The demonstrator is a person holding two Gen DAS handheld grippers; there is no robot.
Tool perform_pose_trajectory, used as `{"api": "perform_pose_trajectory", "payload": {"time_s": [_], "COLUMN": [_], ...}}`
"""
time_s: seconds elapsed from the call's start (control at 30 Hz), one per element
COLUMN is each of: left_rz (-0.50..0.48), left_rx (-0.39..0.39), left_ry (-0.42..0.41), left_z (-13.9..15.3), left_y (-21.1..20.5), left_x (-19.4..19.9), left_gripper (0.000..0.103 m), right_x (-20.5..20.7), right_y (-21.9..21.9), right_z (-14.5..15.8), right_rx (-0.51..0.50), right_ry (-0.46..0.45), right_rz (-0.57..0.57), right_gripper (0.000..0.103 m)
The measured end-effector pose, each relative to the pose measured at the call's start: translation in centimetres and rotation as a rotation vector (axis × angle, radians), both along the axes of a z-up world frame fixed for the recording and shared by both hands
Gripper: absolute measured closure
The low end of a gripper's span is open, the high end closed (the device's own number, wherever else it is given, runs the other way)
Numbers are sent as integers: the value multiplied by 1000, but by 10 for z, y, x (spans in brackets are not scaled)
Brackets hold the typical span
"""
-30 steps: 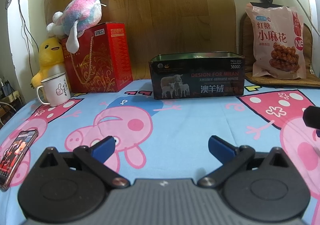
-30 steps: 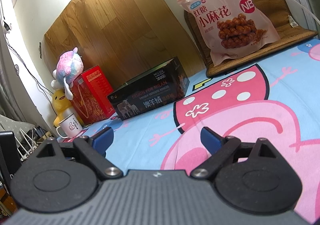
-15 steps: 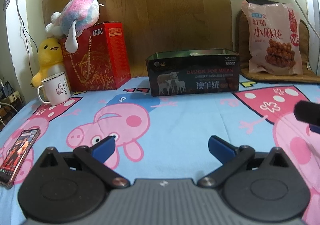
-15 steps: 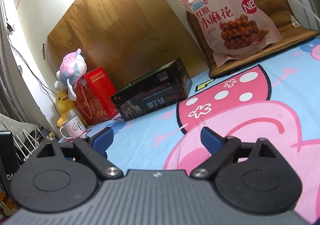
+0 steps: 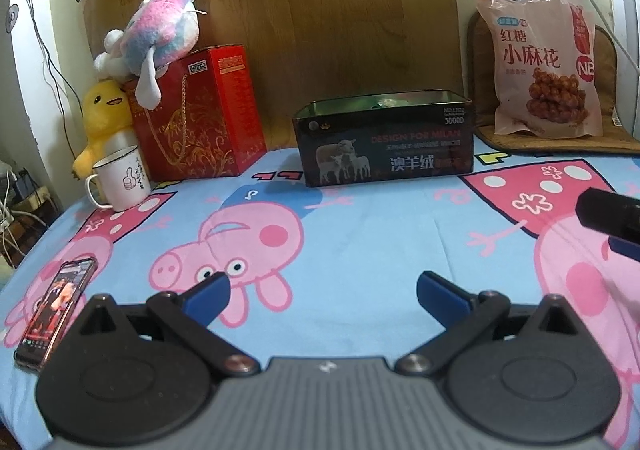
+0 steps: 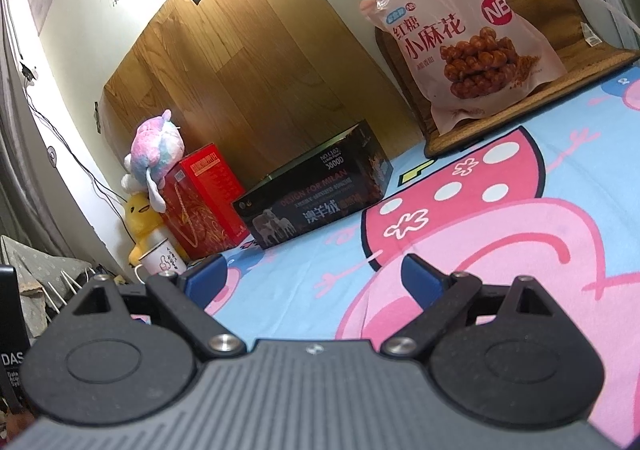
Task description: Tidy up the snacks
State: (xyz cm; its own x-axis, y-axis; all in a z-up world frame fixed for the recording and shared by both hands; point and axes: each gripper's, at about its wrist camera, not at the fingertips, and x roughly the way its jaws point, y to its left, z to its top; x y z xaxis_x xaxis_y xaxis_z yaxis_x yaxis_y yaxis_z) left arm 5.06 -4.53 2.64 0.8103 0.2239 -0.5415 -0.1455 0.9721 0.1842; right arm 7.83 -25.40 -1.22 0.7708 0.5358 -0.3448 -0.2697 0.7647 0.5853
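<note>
A pink snack bag (image 5: pixel 546 66) of twisted dough sticks leans upright on a brown mat at the back right; it also shows in the right wrist view (image 6: pixel 464 38). A dark open tin box (image 5: pixel 384 140) with sheep on its side stands at the back middle, also in the right wrist view (image 6: pixel 316 200). My left gripper (image 5: pixel 323 296) is open and empty, low over the cartoon sheet, well short of the box. My right gripper (image 6: pixel 314 280) is open and empty, also far from the bag. Part of the right gripper shows at the left wrist view's right edge (image 5: pixel 612 216).
A red gift box (image 5: pixel 196 116) with a pastel plush toy (image 5: pixel 154 38) on it, a yellow duck plush (image 5: pixel 105 118) and a white mug (image 5: pixel 122 178) stand at the back left. A phone (image 5: pixel 56 308) lies at the left. A wood panel (image 5: pixel 304 18) backs the scene.
Both grippers have drawn back a little from the box and bag, which look smaller. Both stay open. Nothing on the sheet has moved.
</note>
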Motion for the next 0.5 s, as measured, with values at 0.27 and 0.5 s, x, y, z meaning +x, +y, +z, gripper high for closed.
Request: {"api": "perform_pose_trajectory", "payload": {"time_s": [0.27, 0.5], "left_rz": [32, 48], "left_rx": [22, 21], "left_ry": [5, 36], "left_z": [4, 4], "left_y": [2, 7], "left_x": [-1, 2], "left_gripper": [0, 0], "right_x": [0, 0], "right_y": [-3, -3], "right_z": [-1, -1], "right_rx": [20, 22], "right_ry": [-2, -3], "right_rz": [4, 3], "right_gripper": [7, 7]}}
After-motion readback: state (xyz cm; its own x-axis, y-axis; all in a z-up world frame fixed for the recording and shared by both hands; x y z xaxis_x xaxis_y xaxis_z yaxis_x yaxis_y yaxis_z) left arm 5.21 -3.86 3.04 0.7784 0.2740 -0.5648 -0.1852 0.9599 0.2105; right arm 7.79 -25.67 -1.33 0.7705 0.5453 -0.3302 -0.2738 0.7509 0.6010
